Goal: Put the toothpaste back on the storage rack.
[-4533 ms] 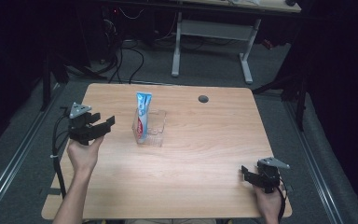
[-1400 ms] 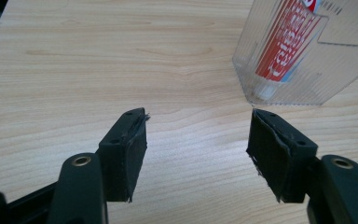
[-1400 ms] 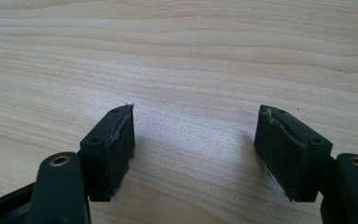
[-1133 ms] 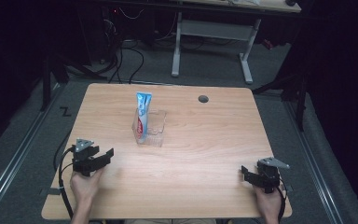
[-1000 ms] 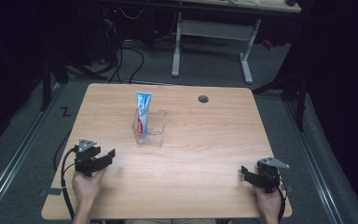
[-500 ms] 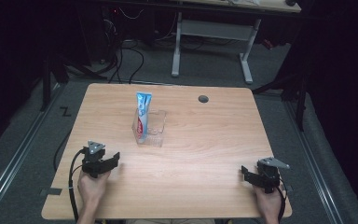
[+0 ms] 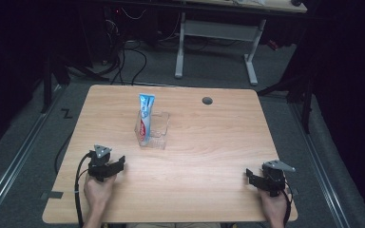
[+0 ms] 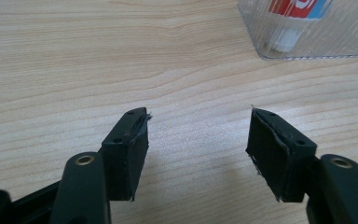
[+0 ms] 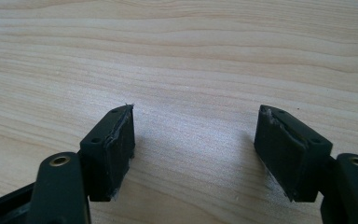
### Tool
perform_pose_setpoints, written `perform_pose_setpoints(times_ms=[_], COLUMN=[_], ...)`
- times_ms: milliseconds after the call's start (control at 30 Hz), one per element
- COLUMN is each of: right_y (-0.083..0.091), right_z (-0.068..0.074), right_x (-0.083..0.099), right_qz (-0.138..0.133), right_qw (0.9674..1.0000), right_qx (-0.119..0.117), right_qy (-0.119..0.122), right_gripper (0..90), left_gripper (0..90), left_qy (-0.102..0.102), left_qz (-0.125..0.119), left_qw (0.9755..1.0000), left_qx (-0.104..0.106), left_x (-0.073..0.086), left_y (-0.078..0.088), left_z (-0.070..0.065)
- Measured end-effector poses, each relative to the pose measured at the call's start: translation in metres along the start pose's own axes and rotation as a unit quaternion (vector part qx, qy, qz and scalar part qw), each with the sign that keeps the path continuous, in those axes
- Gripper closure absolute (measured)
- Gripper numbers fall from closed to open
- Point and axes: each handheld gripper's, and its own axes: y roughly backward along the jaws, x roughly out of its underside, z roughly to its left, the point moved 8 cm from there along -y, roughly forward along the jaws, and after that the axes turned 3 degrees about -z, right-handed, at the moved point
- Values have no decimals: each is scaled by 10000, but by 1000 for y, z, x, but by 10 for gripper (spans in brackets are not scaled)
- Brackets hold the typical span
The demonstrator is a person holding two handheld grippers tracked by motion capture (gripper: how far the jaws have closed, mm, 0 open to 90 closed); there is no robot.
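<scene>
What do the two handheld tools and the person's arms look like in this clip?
Both tools are black. The left tool and the right tool each carry a grey three-cornered plate on top, and a black cable trails from each. In the gripper views the jaws are blocky, with brass-coloured pivot pins, small screw holes and dark pads frayed at the edges. The forearms are bare, with no sleeves.

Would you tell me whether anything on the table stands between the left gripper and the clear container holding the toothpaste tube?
Nothing visible does. Between the left gripper and the clear container lies bare wooden table. The toothpaste tube stands upright inside the container, and the gripper's jaws are open with nothing between them.
</scene>
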Motion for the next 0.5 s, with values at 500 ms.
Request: perform_pose_setpoints(times_ms=[500], right_y=[0], right_z=[0], right_x=[0], right_qz=[10], right_qw=[10000], right_qx=[2], right_qy=[-5], right_gripper=[289], left_gripper=[386], left_qy=[-128], left_qz=[75], left_qw=[9998], left_qx=[-114], left_x=[6], left_y=[-9], left_z=[-3])
